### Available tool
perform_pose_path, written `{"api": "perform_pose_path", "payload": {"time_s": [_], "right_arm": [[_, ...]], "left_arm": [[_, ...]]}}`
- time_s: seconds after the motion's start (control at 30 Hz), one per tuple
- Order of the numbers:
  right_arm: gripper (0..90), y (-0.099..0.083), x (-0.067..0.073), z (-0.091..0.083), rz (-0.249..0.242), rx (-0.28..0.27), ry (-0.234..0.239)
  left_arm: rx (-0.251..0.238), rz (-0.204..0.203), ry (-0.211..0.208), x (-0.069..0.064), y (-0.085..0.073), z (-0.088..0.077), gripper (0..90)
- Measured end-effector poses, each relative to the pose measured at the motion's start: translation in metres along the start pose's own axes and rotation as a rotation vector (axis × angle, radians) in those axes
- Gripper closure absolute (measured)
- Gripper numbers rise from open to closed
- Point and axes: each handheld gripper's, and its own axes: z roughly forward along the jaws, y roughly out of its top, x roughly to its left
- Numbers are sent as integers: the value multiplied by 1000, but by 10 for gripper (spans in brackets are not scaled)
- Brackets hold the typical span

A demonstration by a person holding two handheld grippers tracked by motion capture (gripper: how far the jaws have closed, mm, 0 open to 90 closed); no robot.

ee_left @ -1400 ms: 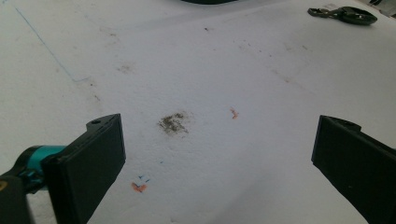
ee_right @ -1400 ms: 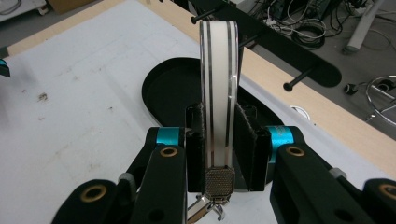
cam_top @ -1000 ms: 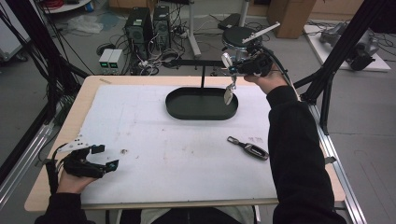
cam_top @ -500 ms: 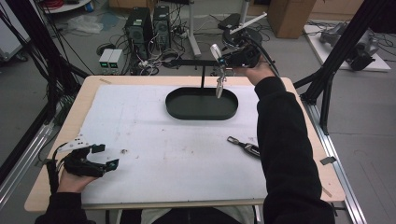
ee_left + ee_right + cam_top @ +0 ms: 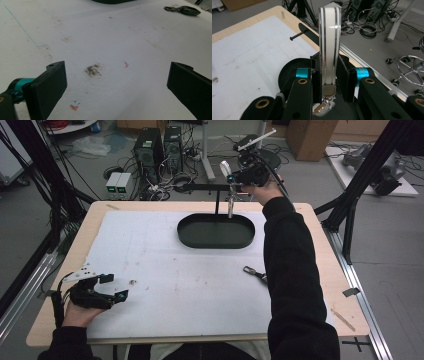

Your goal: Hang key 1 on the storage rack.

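Nearest, at the bench's (image 5: pixel 55 320) front left corner in the high view, the left hand-held gripper (image 5: pixel 112 287) rests low over the white mat (image 5: pixel 165 280) in the person's left hand (image 5: pixel 80 312), its jaws spread wide with nothing between them; in the left gripper view the two black jaws frame a grey smudge (image 5: pixel 93 70) and small orange marks on the mat, none of which they touch. Farther in and to the right lies a key fob (image 5: pixel 254 273), just beside the black sleeve (image 5: pixel 292 270) of the right arm and well apart from the left hand-held gripper; the same fob shows at the top right of the left gripper view. Beyond it, toward the far edge of the mat, sits a black oval tray (image 5: pixel 216 231), with a thin black stand (image 5: pixel 216 195) rising at its far rim and carrying a level bar. Farthest off, the right hand-held gripper (image 5: pixel 231 182) is raised above the tray's far right part, beside that bar, its jaws pinching a white strap (image 5: pixel 329 42) with dark stripes; in the right gripper view the strap stands upright between the pads, looped over at the top, with a metal clasp (image 5: pixel 328 91) at its lower end, and in the high view that end hangs down toward the tray
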Motion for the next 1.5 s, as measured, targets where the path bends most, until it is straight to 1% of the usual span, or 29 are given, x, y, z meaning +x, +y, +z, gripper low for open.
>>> {"api": "perform_pose_path", "payload": {"time_s": [0.07,0.13,0.17,0.23,0.27,0.33,0.37,0.4,0.43,0.47,0.5,0.63,0.67,0.7,0.73,0.77,0.8,0.83,0.87,0.97,1.07,1.23,1.33,1.37,1.4,1.43,1.47,1.5], "right_arm": [[757,2,-1,3,4,-11,0],[757,3,-2,8,4,-10,3],[757,4,-3,13,10,-12,-9],[757,4,-5,16,11,-14,-12],[757,5,-6,18,17,-21,-19],[757,6,-8,20,33,-43,-16],[757,8,-10,23,42,-41,-16],[757,9,-10,25,34,-32,-28],[757,9,-10,25,34,-32,-28],[757,11,-11,28,34,-26,-48],[757,11,-11,28,34,-26,-48],[756,12,-15,32,62,-48,-57],[756,12,-16,34,66,-44,-82],[756,12,-16,34,66,-44,-82],[757,12,-17,35,77,-48,-82],[757,12,-17,36,80,-50,-92],[757,12,-17,36,81,-52,-111],[757,12,-18,36,88,-59,-117],[757,12,-18,37,97,-70,-137],[756,12,-18,39,102,-69,-141],[756,12,-18,42,103,-69,-155],[756,12,-19,43,111,-82,-151],[746,12,-21,45,127,-81,-148],[690,11,-21,45,138,-80,-143],[475,9,-23,46,173,-92,-149],[475,9,-23,46,173,-92,-149],[338,3,-25,44,184,-98,-103],[338,3,-25,44,184,-98,-103]], "left_arm": [[2,1,-1,0,0,1,32],[5,2,-3,1,0,2,32],[9,0,-5,1,0,2,32],[10,2,-4,1,0,3,32],[11,2,-6,2,0,3,32],[12,0,-9,2,0,3,32],[10,-2,-7,3,0,4,32],[11,0,-8,4,0,4,32],[12,1,-8,4,0,4,32],[11,-1,-8,4,0,4,32],[11,-1,-8,4,0,4,32],[14,-4,-8,4,0,5,32],[15,-2,-9,4,0,5,32],[17,1,-10,4,0,5,32],[18,1,-10,4,0,5,32],[17,1,-8,4,0,5,32],[18,1,-9,4,0,6,32],[18,1,-9,4,0,6,32],[21,-1,-8,4,0,6,32],[20,1,-10,4,0,6,32],[20,5,-8,4,0,6,32],[21,5,-8,4,0,6,32],[20,5,-9,4,0,6,32],[20,7,-8,4,0,5,32],[20,6,-10,4,0,5,32],[19,7,-8,4,0,5,32],[20,7,-8,4,0,5,32],[19,7,-8,3,0,5,32]]}}
